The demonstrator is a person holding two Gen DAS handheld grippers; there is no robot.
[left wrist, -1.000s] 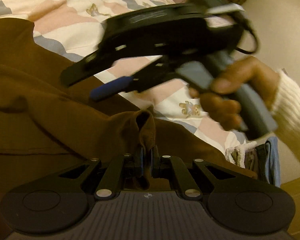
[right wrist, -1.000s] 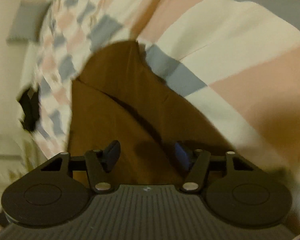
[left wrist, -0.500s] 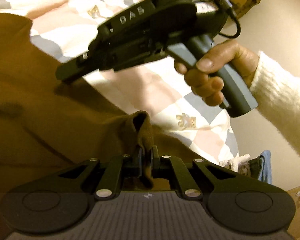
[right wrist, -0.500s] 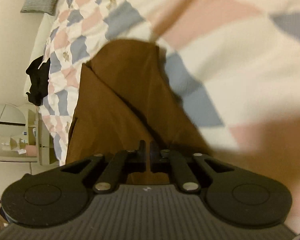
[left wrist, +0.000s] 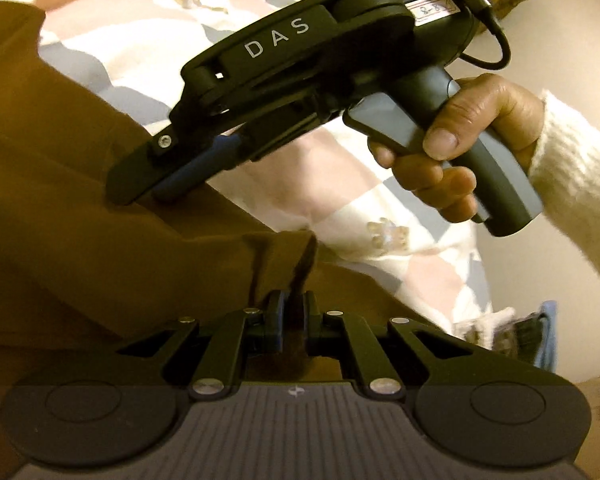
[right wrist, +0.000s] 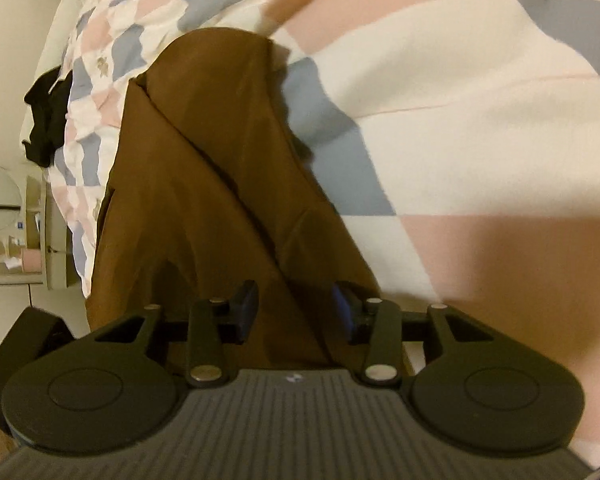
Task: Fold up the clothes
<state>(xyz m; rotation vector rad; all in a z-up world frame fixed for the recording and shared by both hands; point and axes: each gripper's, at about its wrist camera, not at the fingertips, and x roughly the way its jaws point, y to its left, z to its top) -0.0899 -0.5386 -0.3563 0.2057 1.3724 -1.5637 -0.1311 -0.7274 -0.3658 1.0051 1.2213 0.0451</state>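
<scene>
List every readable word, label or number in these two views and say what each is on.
"DAS": white letters on the side of the right gripper, seen in the left wrist view.
A white label on that gripper's body carries handwriting, perhaps "8-8"; too small to be sure.
A small logo on each camera's own gripper base is too small to read.
No readable text on the brown garment or the bedspread.

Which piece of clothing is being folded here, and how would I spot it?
Find the bed's patchwork quilt of pink, blue and cream. The brown garment lies spread on it, plain and large, unlike the small black clothing bunched at the quilt's far edge.
</scene>
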